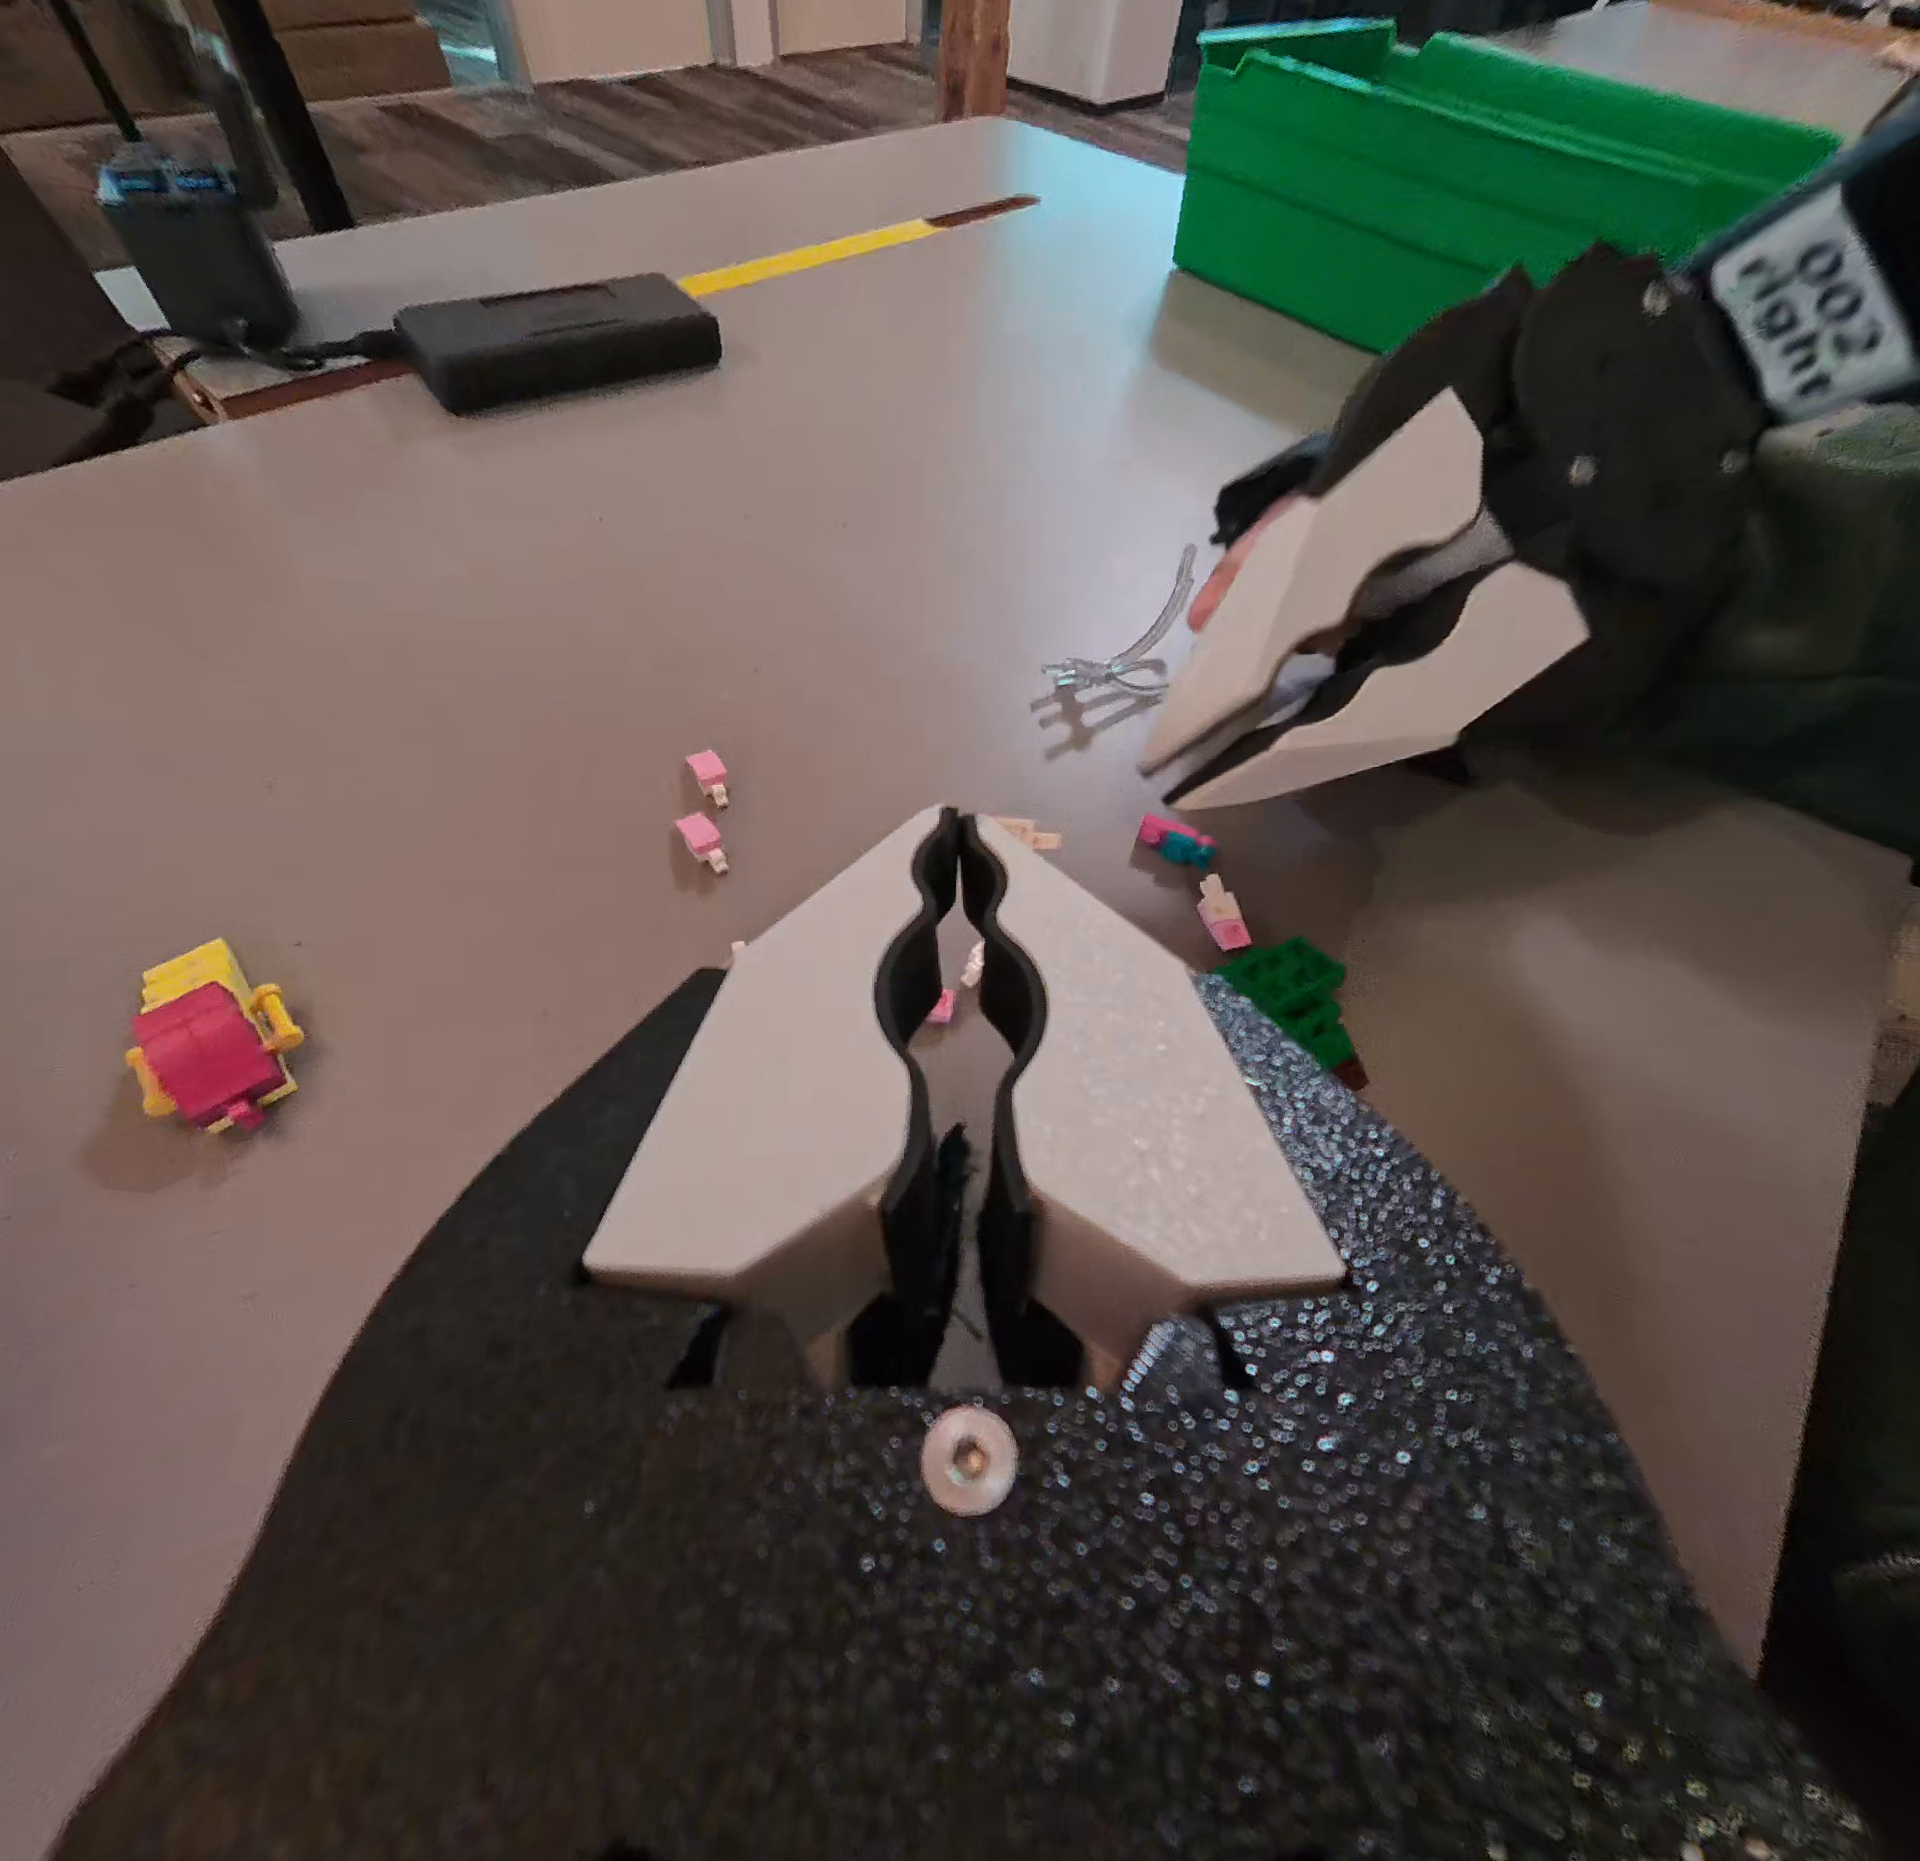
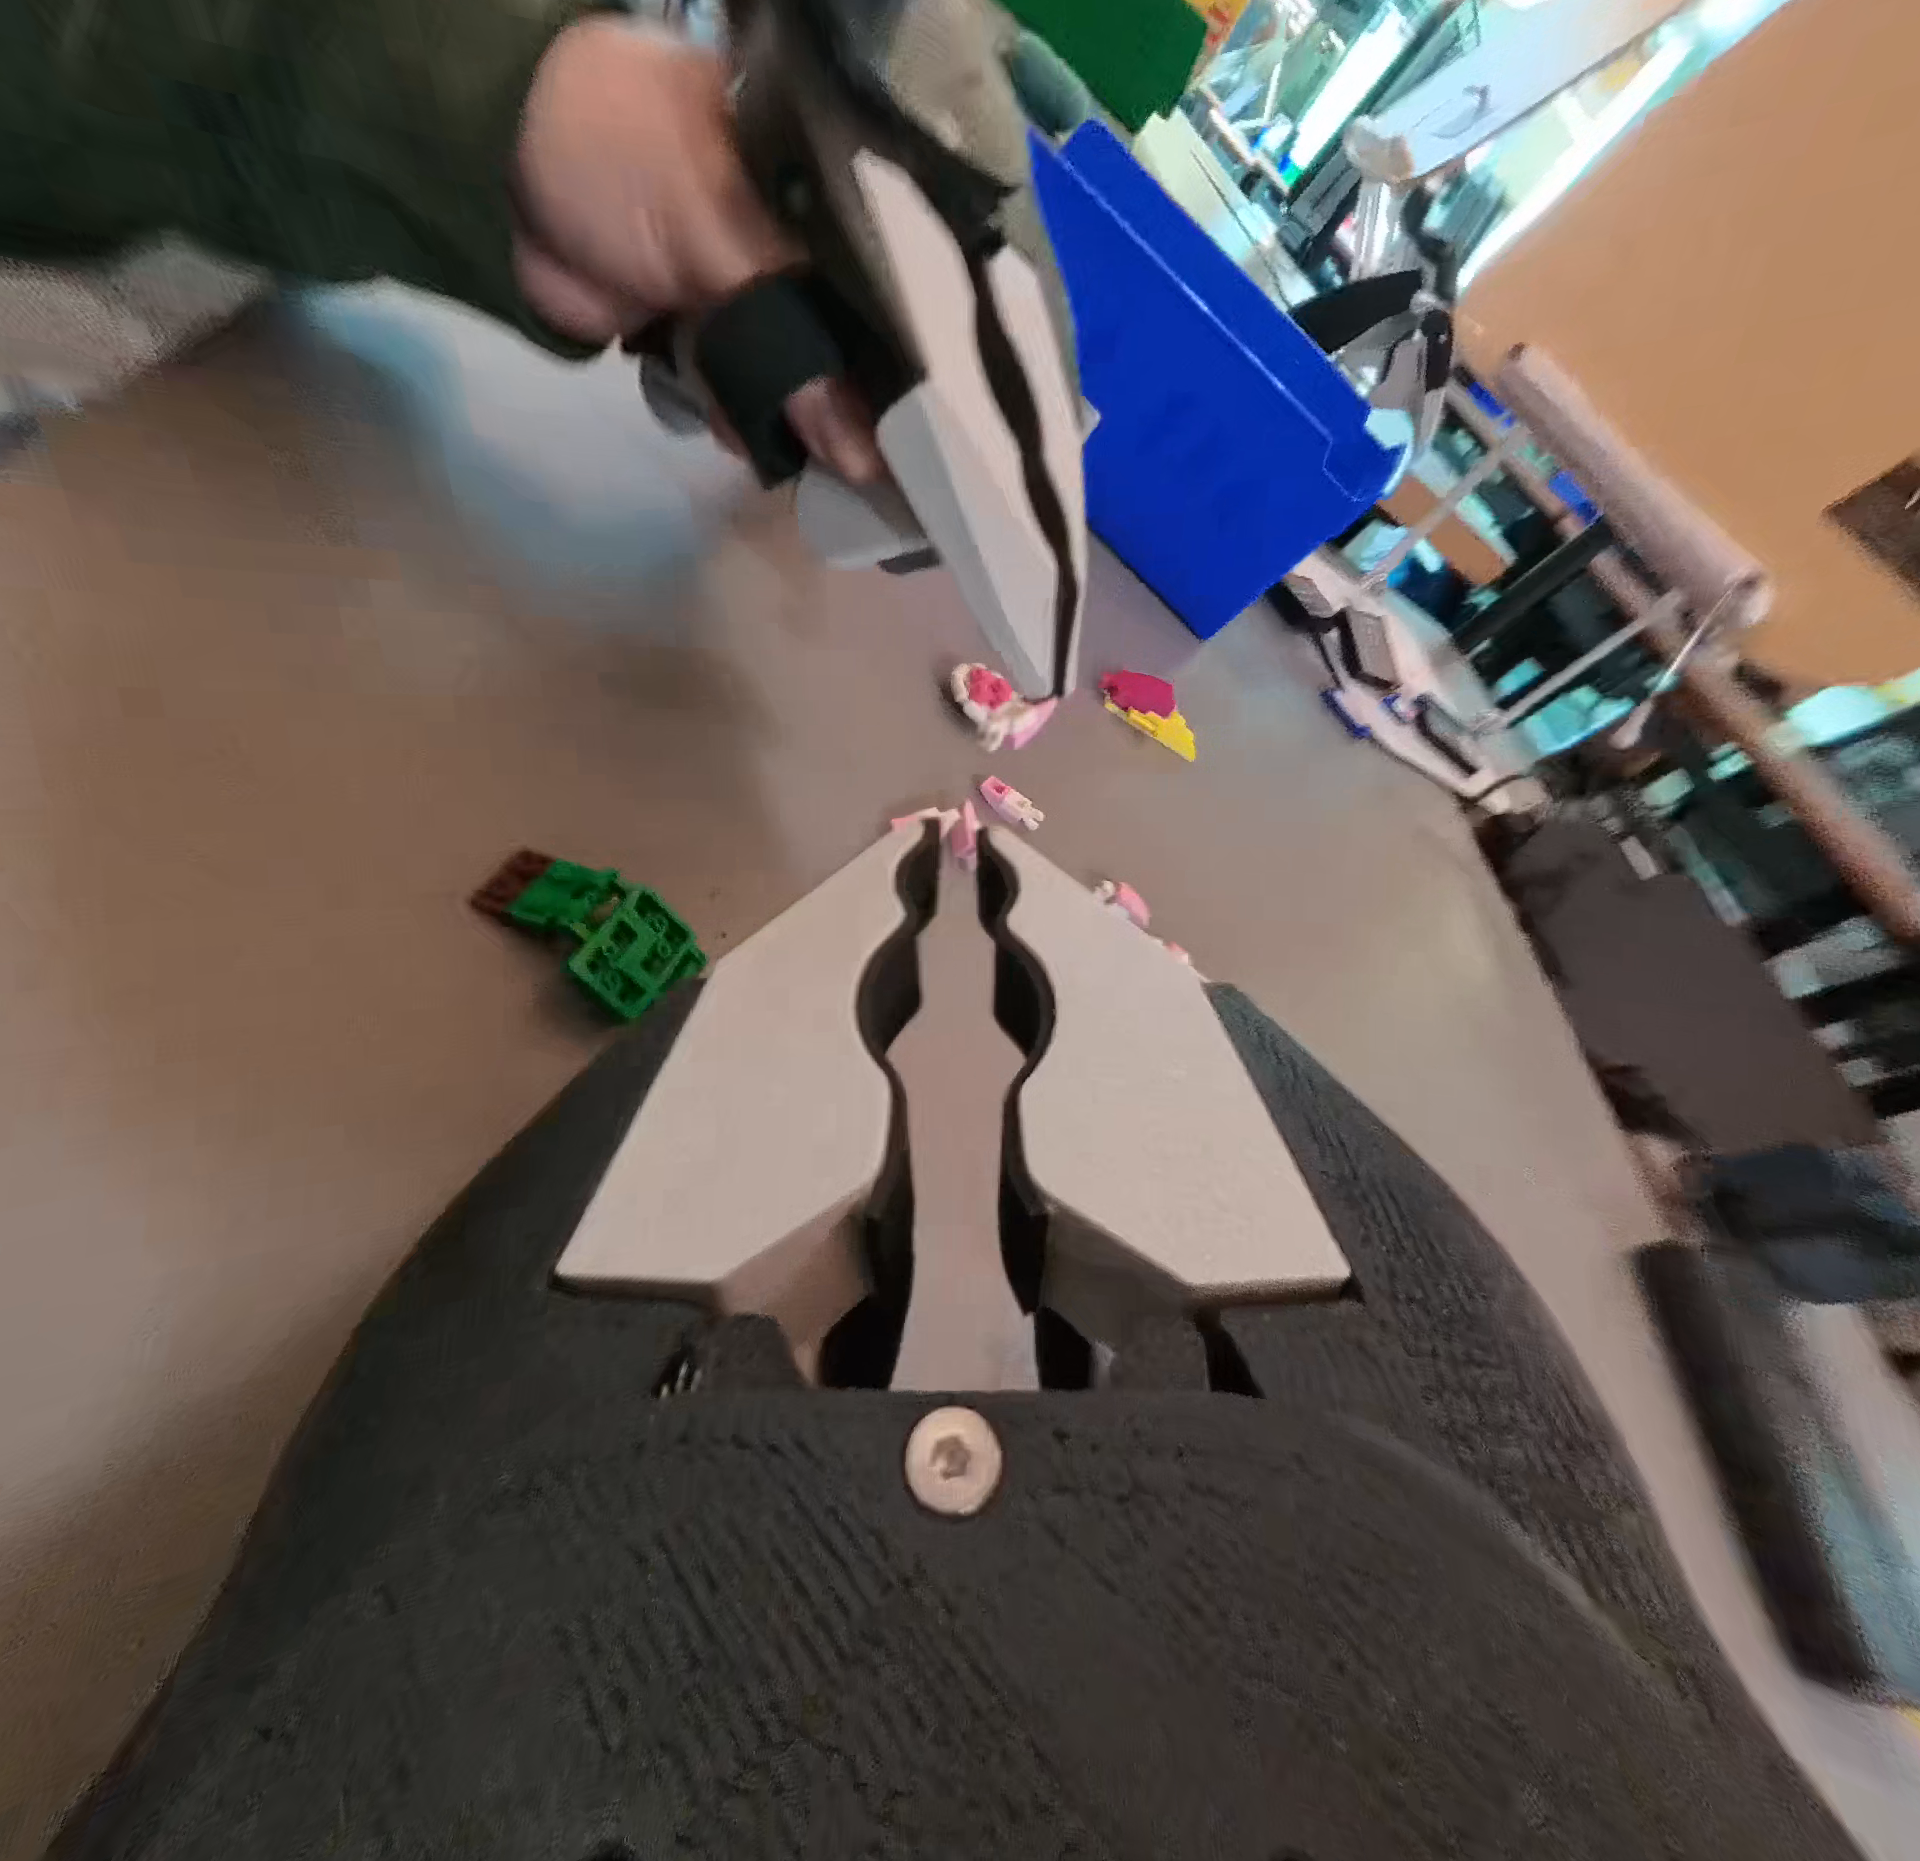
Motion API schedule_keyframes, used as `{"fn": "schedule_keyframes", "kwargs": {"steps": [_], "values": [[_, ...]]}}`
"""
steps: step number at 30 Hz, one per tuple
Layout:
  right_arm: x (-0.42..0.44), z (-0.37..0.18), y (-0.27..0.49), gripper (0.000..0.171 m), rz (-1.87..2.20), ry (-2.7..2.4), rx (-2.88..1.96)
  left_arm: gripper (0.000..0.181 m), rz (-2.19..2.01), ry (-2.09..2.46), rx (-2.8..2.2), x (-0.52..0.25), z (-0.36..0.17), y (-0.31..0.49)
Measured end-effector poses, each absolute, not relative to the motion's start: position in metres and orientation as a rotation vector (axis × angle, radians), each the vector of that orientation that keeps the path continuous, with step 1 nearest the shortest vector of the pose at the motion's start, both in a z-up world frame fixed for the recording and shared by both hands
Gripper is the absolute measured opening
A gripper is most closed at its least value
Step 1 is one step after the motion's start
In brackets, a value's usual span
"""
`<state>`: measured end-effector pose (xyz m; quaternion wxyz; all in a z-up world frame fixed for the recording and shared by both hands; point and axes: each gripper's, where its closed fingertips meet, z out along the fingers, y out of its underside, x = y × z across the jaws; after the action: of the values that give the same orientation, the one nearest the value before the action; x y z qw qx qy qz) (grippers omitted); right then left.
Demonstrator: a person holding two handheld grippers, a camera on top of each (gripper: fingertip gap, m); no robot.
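Left tool (image 1: 958,824) nearly closed above pink bricks (image 1: 702,812), green bricks (image 1: 1291,996) beside.

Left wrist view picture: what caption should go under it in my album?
Left gripper with jaws nearly shut over small pink toy-brick pieces on a grey table.

My left gripper (image 1: 958,824) has two pale grey wedge-shaped plastic fingers (image 1: 790,1084) with wavy black rubber inner linings, set in a black, glitter-speckled textured body with one silver hex screw (image 1: 968,1460) at its centre. My right gripper (image 2: 961,847) is built the same, its black body ridged with print lines and carrying its own silver screw (image 2: 952,1460). A white label with dark writing (image 1: 1813,320) sits on its housing. I wear a dark green sleeve (image 2: 260,118) and a black fingerless glove (image 2: 774,357).
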<state>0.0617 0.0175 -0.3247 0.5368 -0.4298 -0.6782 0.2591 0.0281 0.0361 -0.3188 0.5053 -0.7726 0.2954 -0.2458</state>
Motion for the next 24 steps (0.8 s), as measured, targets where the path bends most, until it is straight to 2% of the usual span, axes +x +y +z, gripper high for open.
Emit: {"fn": "schedule_keyframes", "kwargs": {"steps": [1, 9, 14, 24], "values": [[0.062, -0.323, 0.019, 0.013, 0.631, -1.601, -1.044, 0.000, -0.595, 0.716, -1.882, 0.031, -0.321, 0.036], [0.057, -0.328, 0.012, 0.019, 0.270, -1.660, -0.819, 0.000, -0.830, 0.598, -1.964, 0.052, -0.322, 0.029], [0.058, -0.326, 0.013, 0.009, 0.268, -1.642, -0.810, 0.000, -0.912, 0.575, -1.974, 0.058, -0.323, 0.026], [0.067, -0.305, 0.028, 0.001, 0.773, -1.449, -1.086, 0.000, -0.892, 0.630, -1.798, 0.061, -0.306, 0.029]]}}
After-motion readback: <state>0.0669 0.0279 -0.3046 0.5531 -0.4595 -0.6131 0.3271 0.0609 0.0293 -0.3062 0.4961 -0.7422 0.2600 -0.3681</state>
